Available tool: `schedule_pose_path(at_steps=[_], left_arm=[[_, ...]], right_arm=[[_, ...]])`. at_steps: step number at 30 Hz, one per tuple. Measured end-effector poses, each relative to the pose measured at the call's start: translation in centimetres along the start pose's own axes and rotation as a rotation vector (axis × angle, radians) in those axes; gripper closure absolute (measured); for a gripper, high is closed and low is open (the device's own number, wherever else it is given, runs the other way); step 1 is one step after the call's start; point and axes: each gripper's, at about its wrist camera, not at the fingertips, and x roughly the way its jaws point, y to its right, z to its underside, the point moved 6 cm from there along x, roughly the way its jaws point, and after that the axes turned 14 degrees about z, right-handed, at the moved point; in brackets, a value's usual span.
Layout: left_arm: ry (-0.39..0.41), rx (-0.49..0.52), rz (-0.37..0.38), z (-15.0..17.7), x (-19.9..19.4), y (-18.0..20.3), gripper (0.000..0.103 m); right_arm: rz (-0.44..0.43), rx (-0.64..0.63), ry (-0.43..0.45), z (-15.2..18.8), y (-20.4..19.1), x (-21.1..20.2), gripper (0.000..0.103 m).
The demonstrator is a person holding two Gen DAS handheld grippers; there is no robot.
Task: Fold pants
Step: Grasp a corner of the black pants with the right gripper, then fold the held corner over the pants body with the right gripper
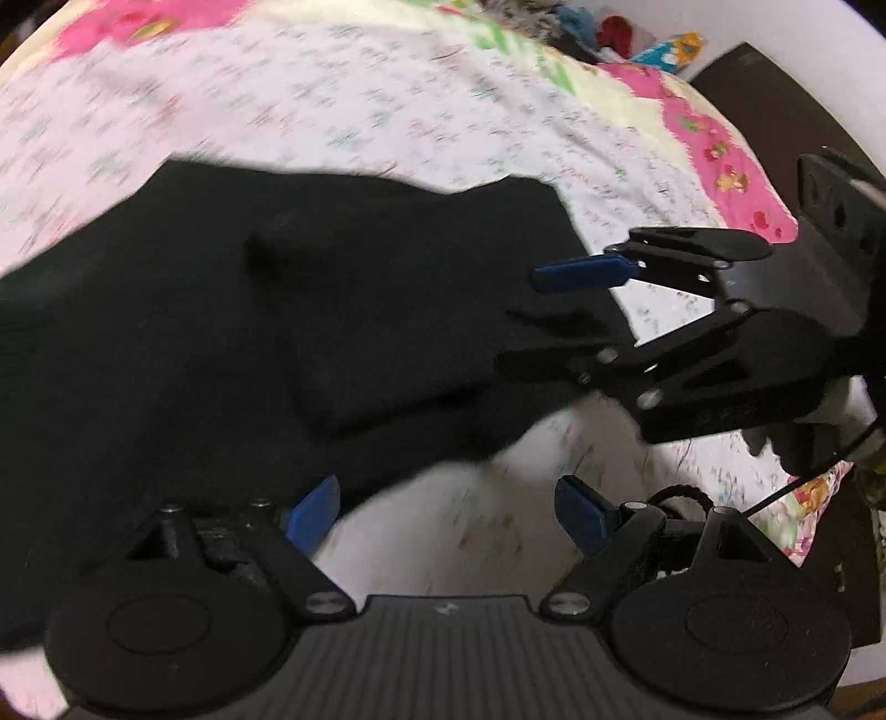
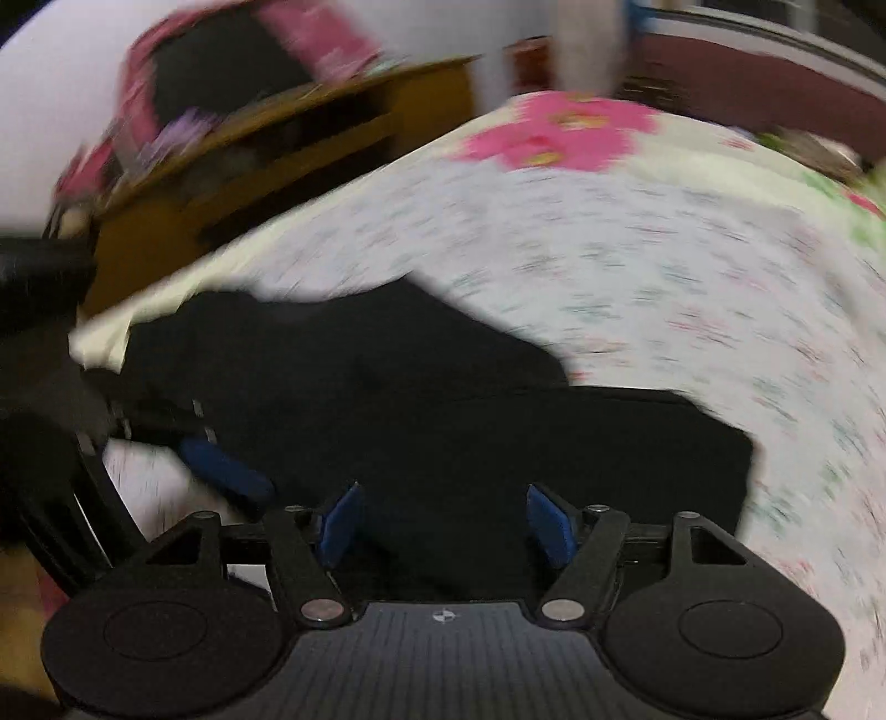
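The black pants [image 1: 232, 343] lie spread across the middle of a bed, folded over on themselves so that one layer sits on another with a straight raised edge. Under them is a bedsheet [image 1: 343, 105], white with a fine small print, bordered in pale yellow with large pink flowers toward its edges.

The left gripper [image 1: 448, 515] hangs over the near edge of the pants, its blue fingers [image 1: 313, 512] wide apart; one is over black cloth, the other over bare sheet, and nothing is clamped. The right gripper [image 2: 443, 523] reaches in from the side over the pants, its fingers [image 2: 548, 523] also apart with only dark cloth below them; they press on nothing.

Beyond the bed, the right wrist view shows a brown wooden shelf unit [image 2: 288, 144], blurred, with a pink and black shape on top that cannot be made out. In the left wrist view, dark wooden furniture [image 1: 775, 99] stands at the far corner against a pale wall [image 1: 803, 27], with a few colourful items [image 1: 664, 47] beside it.
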Motion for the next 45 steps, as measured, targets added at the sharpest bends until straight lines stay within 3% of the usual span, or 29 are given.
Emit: schedule_pose_path(at_steps=[6,7,12,14,18,20,22,23,25,31,34,37,40,45], left_arm=[[0.02,-0.063,-0.032,1.9,-2.1,-2.4,0.01],[0.022,-0.063,-0.04,2.1,-2.3,-2.7,0.01],[0.055,-0.084,-0.029,3.0,-3.8,-3.5,0.01],[0.057,-0.095,-0.036,3.4,-4.0,-3.6,0.01],[0.084,-0.131,-0.033,4.0,-4.5,-4.5,0.01],[0.093,-0.138,-0.034,4.1,-4.4,-4.7,0.01],[0.096,-0.136,-0.034,4.2,-4.3,-4.6,0.01],[0.098,-0.133,-0.033,4.3,-4.3,-4.3,0.01],[0.101,-0.128,-0.03,4.3,-4.3,-3.9,0.01],[0.111,-0.137,-0.029,5.0,-4.5,-3.9,0.01],[0.119,-0.139,-0.02,4.9,-4.6,-3.9,0.01],[0.12,-0.13,-0.02,4.8,-4.7,-3.9,0.01],[0.128,-0.132,-0.016,4.9,-4.7,-4.0,0.009],[0.144,-0.111,-0.012,4.9,-5.4,-3.9,0.009]], right_arm=[[-0.055,-0.127,0.009,-0.9,-5.0,3.0,0.044],[-0.041,-0.136,0.011,-0.7,-5.6,3.2,0.048],[0.063,-0.208,0.02,-0.9,-6.2,4.9,0.048],[0.109,-0.302,0.037,-0.4,-6.5,4.8,0.049],[0.102,-0.137,-0.042,-0.9,-3.9,5.1,0.062],[0.09,-0.124,-0.048,-1.3,-3.6,5.0,0.063],[0.118,-0.243,-0.02,-1.0,-4.8,5.0,0.062],[0.146,-0.346,-0.006,-0.6,-5.8,5.2,0.053],[0.18,-0.441,0.025,0.0,-6.8,5.4,0.054],[0.083,-0.08,-0.063,-2.1,-3.6,5.4,0.073],[-0.01,0.182,-0.116,-1.9,-2.0,4.9,0.078],[-0.005,0.346,-0.132,-1.3,-0.8,4.6,0.083],[0.122,0.209,-0.059,-1.7,-2.6,4.1,0.072],[0.171,-0.003,-0.003,-0.5,-6.3,5.0,0.071]])
